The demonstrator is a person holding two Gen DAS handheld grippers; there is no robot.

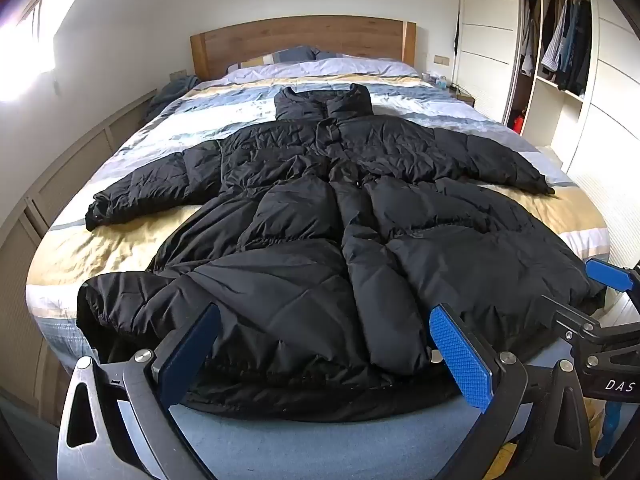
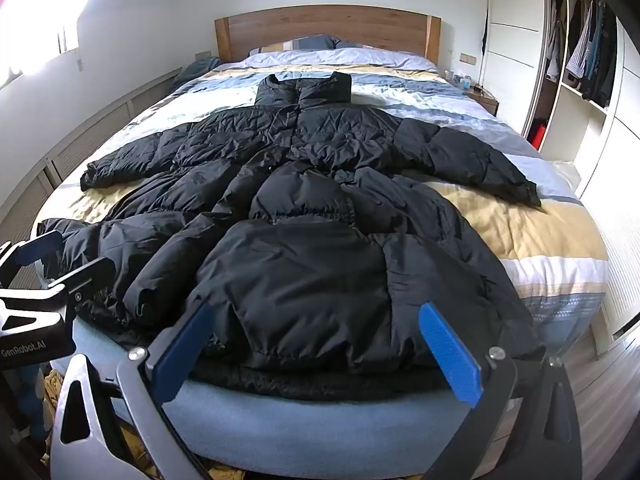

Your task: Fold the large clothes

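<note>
A long black puffer coat (image 1: 320,216) lies spread front-up on the bed, collar toward the headboard, both sleeves stretched out to the sides, hem at the foot edge. It also shows in the right wrist view (image 2: 312,208). My left gripper (image 1: 324,320) is open and empty, just before the left part of the hem. My right gripper (image 2: 316,320) is open and empty, just before the right part of the hem. The right gripper's fingers (image 1: 612,276) show at the right edge of the left wrist view. The left gripper's fingers (image 2: 44,252) show at the left edge of the right wrist view.
The bed (image 1: 120,248) has a striped yellow, blue and white cover and a wooden headboard (image 1: 304,40). An open wardrobe (image 1: 560,48) with hanging clothes stands to the right. A nightstand (image 2: 484,98) sits beside the bed. Low panelled cabinets (image 1: 60,184) run along the left wall.
</note>
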